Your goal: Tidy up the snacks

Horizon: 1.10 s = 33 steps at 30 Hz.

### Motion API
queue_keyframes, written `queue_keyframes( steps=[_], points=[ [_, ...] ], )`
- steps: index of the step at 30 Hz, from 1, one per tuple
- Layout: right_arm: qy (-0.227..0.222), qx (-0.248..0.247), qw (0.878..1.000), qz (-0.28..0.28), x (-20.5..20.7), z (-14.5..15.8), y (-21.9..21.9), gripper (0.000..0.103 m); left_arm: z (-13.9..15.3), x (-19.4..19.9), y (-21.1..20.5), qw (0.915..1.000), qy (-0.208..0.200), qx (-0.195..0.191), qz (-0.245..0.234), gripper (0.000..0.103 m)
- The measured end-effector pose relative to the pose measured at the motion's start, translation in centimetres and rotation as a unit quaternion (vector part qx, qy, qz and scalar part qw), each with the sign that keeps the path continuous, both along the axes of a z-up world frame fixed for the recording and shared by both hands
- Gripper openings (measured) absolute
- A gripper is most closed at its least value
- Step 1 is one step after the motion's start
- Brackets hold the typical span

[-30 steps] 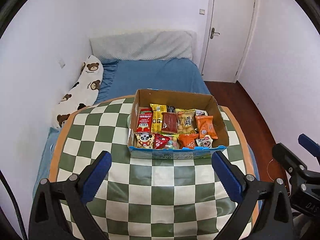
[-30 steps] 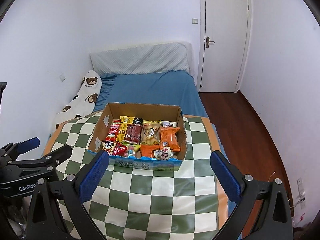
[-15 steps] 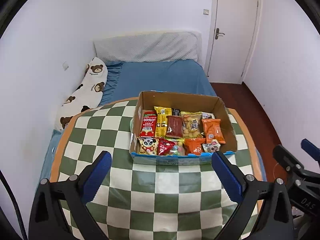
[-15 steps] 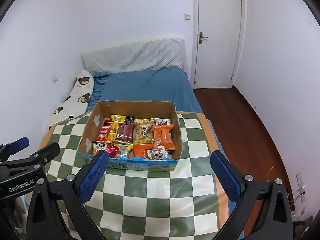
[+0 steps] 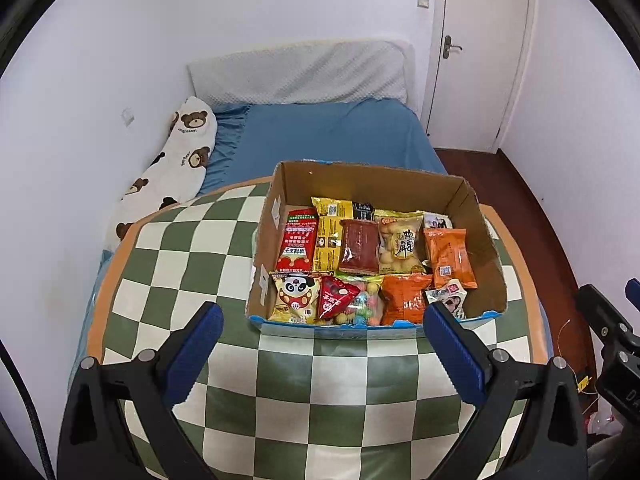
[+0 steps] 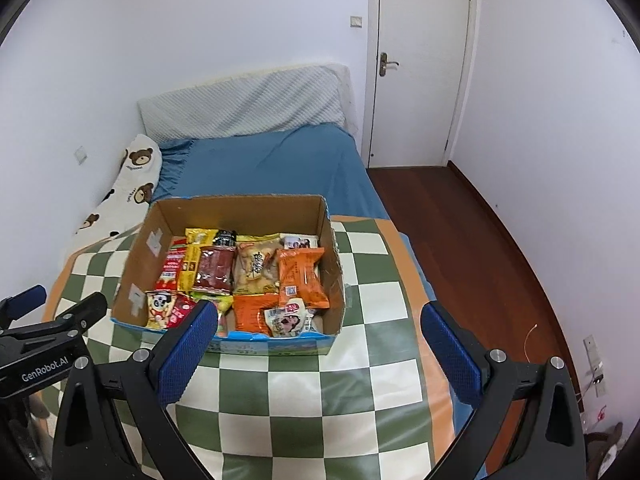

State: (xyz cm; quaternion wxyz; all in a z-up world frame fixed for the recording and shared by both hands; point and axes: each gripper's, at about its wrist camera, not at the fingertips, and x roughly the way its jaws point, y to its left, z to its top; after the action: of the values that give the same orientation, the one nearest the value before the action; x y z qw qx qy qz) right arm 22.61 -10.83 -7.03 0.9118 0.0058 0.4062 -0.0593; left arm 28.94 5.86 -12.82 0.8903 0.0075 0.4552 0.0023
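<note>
An open cardboard box [image 5: 464, 196] full of snack packets stands on the green and white checked table [image 5: 320, 384]. Inside lie a red packet [image 5: 298, 240], a yellow packet [image 5: 330, 236], a dark red packet [image 5: 360, 246], orange packets [image 5: 450, 256] and a panda packet [image 5: 294, 292]. The box also shows in the right wrist view [image 6: 140, 256]. My left gripper [image 5: 322, 356] is open and empty, just before the box's near wall. My right gripper [image 6: 320, 352] is open and empty, near the box's front right corner.
A bed with a blue sheet [image 5: 332, 132] and a bear-print pillow [image 5: 176, 160] lies behind the table. A white door [image 6: 420, 60] and wooden floor [image 6: 460, 240] are to the right. The other gripper shows at the left edge of the right wrist view [image 6: 44, 344].
Both grippers have moved forward toward the box, which now looks larger and nearer. The jaws stay open and nothing has been taken hold of.
</note>
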Motion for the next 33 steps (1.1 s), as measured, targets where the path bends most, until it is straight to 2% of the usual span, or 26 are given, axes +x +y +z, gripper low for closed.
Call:
queue_keyframes(
  steps=[10, 33],
  points=[
    [0.019, -0.008, 1.0, -0.008, 1.7, -2.7, -0.2, 0.103, -2.3, 1.6, -0.8, 0.9997, 0.019, 0.009, -0.009, 0.103],
    [0.021, -0.007, 1.0, -0.001, 1.7, -2.7, 0.2, 0.103, -2.7, 1.7, -0.8, 0.9996, 0.025, 0.007, -0.01, 0.103]
  ],
)
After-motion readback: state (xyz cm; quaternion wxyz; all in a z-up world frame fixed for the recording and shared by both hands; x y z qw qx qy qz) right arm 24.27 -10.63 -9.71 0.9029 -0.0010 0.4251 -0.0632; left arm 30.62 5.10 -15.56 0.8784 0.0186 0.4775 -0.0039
